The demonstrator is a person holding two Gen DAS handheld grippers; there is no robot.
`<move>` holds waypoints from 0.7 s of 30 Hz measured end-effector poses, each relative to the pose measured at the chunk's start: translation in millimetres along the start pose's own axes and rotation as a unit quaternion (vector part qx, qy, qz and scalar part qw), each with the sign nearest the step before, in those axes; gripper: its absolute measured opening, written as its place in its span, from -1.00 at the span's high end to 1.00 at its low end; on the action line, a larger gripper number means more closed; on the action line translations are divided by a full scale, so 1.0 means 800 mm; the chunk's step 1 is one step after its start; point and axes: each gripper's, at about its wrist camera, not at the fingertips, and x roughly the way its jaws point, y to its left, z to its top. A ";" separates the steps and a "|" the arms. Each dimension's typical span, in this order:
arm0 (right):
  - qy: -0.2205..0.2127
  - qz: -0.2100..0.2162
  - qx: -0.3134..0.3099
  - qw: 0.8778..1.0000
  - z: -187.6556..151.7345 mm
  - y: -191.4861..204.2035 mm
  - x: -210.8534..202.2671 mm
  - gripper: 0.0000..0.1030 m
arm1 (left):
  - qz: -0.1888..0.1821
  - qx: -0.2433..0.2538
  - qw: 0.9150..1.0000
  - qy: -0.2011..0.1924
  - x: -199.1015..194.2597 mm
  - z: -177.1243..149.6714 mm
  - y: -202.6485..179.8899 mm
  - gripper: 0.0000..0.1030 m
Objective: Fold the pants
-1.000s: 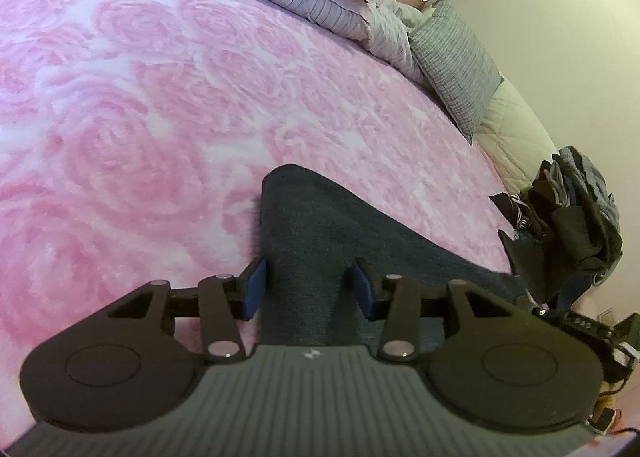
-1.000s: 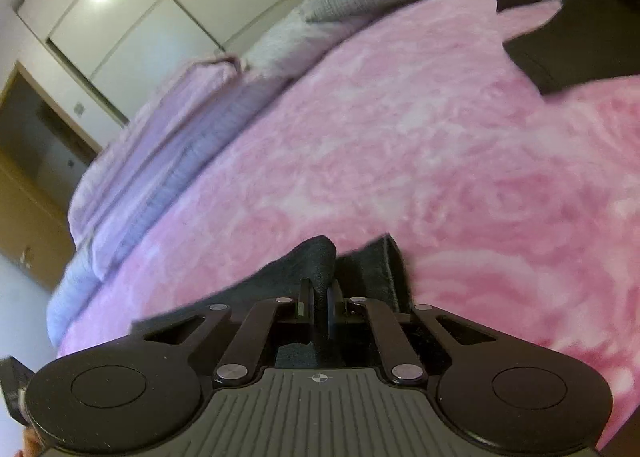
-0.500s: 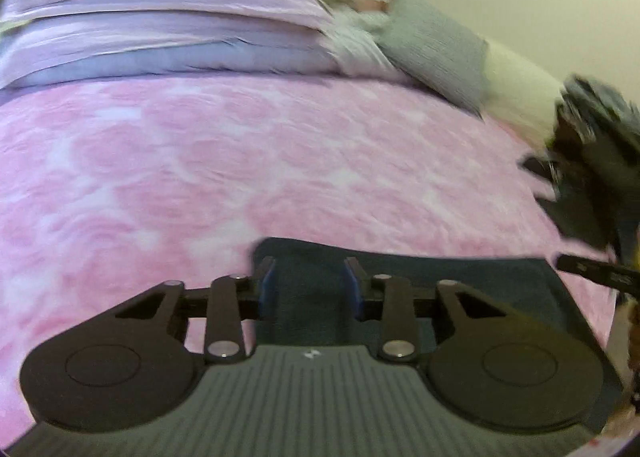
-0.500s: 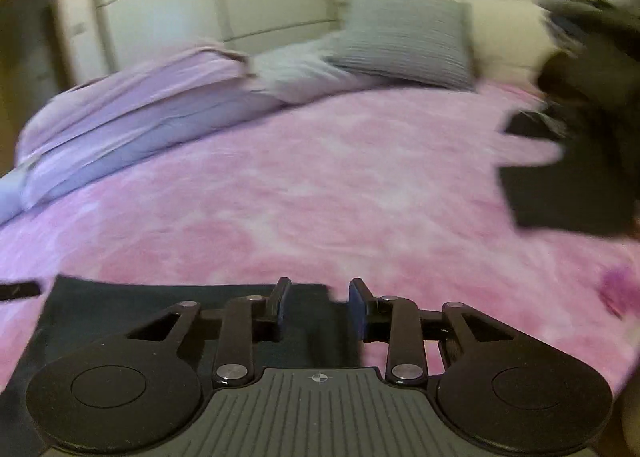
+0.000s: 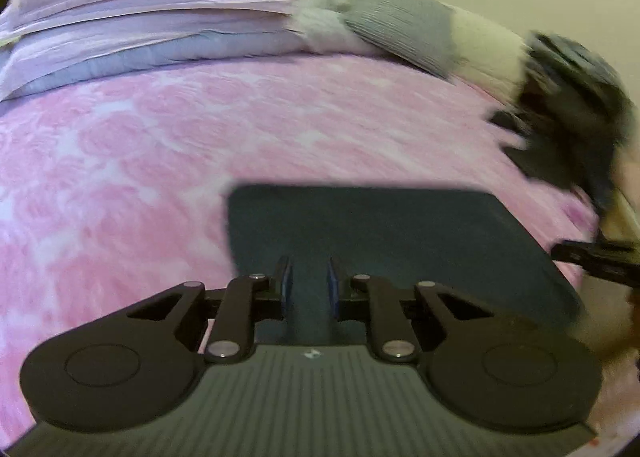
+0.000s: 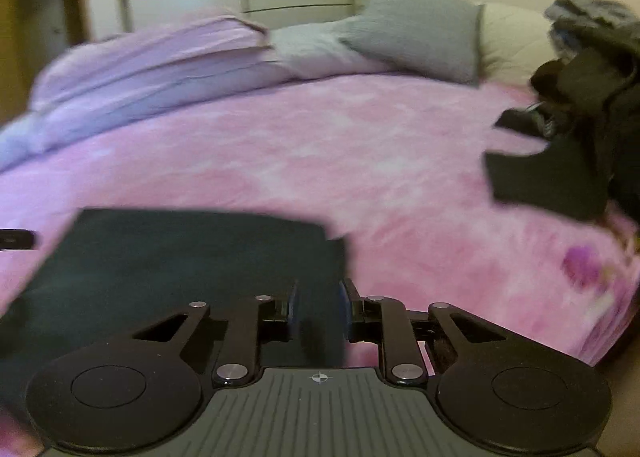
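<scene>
- The dark folded pants (image 5: 372, 241) lie flat on the pink bedspread (image 5: 120, 161), filling the lower middle of the left wrist view and the lower left of the right wrist view.
- The left gripper (image 5: 308, 285) is closing, its blue pads apart above the cloth and pinching nothing.
- The right gripper (image 6: 318, 309) is also closing, its jaws apart over the pants' right edge and gripping nothing.
- A pile of dark clothes (image 6: 580, 129) sits at the right edge; a grey pillow (image 6: 416, 29) and folded purple blankets (image 5: 140, 25) lie along the top.
</scene>
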 end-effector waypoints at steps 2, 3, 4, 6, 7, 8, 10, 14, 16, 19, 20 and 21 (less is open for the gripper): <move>0.027 0.003 -0.009 1.000 -0.026 0.011 -0.007 0.67 | 0.000 0.009 0.999 0.031 -0.003 -0.027 -0.017 0.71; 0.040 -0.003 -0.007 0.999 -0.039 0.012 -0.006 0.67 | 0.012 0.008 0.999 0.052 -0.001 -0.044 -0.023 0.71; 0.031 -0.007 -0.003 0.999 -0.050 0.012 -0.011 0.67 | 0.021 0.004 0.998 0.058 -0.002 -0.058 -0.027 0.71; 0.036 -0.013 -0.004 0.999 -0.051 0.016 -0.019 0.67 | 0.043 0.006 0.998 0.042 -0.018 -0.076 -0.038 0.71; 0.045 -0.017 -0.006 0.999 -0.048 0.019 -0.023 0.67 | 0.051 0.008 0.998 0.043 -0.026 -0.078 -0.043 0.71; 0.056 -0.021 -0.008 0.998 -0.046 0.022 -0.026 0.66 | 0.058 0.008 0.997 0.048 -0.034 -0.078 -0.049 0.71; 0.071 -0.030 -0.011 0.997 -0.048 0.027 -0.035 0.61 | 0.068 0.009 0.996 0.060 -0.049 -0.076 -0.059 0.70; 0.060 -0.033 -0.003 0.998 -0.058 0.040 -0.067 0.23 | 0.080 0.018 0.995 0.049 -0.087 -0.079 -0.079 0.57; 0.046 -0.021 -0.003 0.999 -0.065 0.050 -0.090 -0.02 | 0.078 0.026 0.996 0.041 -0.103 -0.082 -0.089 0.46; 0.030 -0.009 -0.009 0.999 -0.070 0.064 -0.116 -0.10 | 0.078 0.039 0.996 0.030 -0.125 -0.087 -0.102 0.38; 0.027 -0.006 -0.008 1.000 -0.072 0.068 -0.124 -0.11 | 0.077 0.040 0.996 0.026 -0.131 -0.089 -0.106 0.38; 0.024 -0.005 -0.009 1.000 -0.073 0.070 -0.130 -0.13 | 0.075 0.042 0.996 0.023 -0.135 -0.090 -0.109 0.38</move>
